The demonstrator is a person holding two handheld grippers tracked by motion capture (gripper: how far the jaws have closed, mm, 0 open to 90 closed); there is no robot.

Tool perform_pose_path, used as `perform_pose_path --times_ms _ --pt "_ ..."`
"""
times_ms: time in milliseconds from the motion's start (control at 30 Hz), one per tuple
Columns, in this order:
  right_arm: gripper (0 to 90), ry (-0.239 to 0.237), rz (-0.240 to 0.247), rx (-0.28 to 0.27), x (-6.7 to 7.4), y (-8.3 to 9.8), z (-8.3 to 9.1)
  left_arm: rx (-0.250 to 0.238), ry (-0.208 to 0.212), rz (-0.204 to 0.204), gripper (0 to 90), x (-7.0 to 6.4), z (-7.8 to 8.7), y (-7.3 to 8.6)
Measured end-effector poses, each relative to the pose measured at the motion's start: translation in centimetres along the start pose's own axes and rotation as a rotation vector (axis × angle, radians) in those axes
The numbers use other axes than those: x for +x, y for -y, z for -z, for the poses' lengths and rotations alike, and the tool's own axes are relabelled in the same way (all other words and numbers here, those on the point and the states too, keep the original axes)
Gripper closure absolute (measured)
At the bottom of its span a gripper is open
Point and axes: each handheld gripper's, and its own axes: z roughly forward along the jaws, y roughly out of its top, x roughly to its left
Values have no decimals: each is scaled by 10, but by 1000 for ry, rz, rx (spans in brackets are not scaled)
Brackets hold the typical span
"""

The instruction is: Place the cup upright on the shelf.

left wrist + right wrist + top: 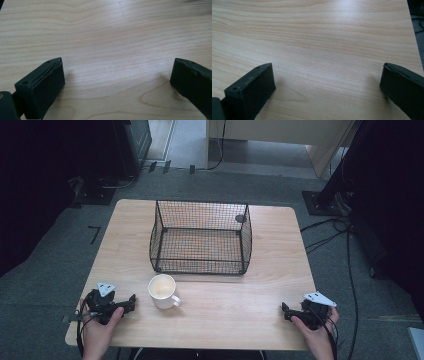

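Note:
A white mug (162, 291) stands upright on the wooden table (225, 315), its handle toward the front right. Just behind it sits a black wire basket (201, 237), with nothing in it that I can make out. My left gripper (131, 301) rests on the table at the front left, a short way left of the mug, held in a hand. In the left gripper view its jaws stand wide apart over bare wood (117, 72). My right gripper (286, 310) rests at the front right, also hand-held, and it (327, 80) is open over bare wood.
The table's front edge (200, 347) runs just below both hands. Cables (345, 245) trail over the grey floor to the right of the table. A dark stand base (320, 202) sits at the back right, and furniture stands beyond the far edge.

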Motion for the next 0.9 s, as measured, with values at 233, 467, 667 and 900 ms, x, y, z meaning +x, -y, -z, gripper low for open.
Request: perform_pose_path --times_ms 233,467,667,900 --pt "0 0 0 0 0 0 0 -11 98 -9 0 2 10 2" --pt "0 2 -1 0 0 0 0 -91 146 -54 0 -12 23 -1" --pt "0 2 -1 1 0 0 0 -127 223 -119 0 -30 31 -1" --pt "0 2 -1 1 0 0 0 -137 294 -158 0 -46 30 -2"
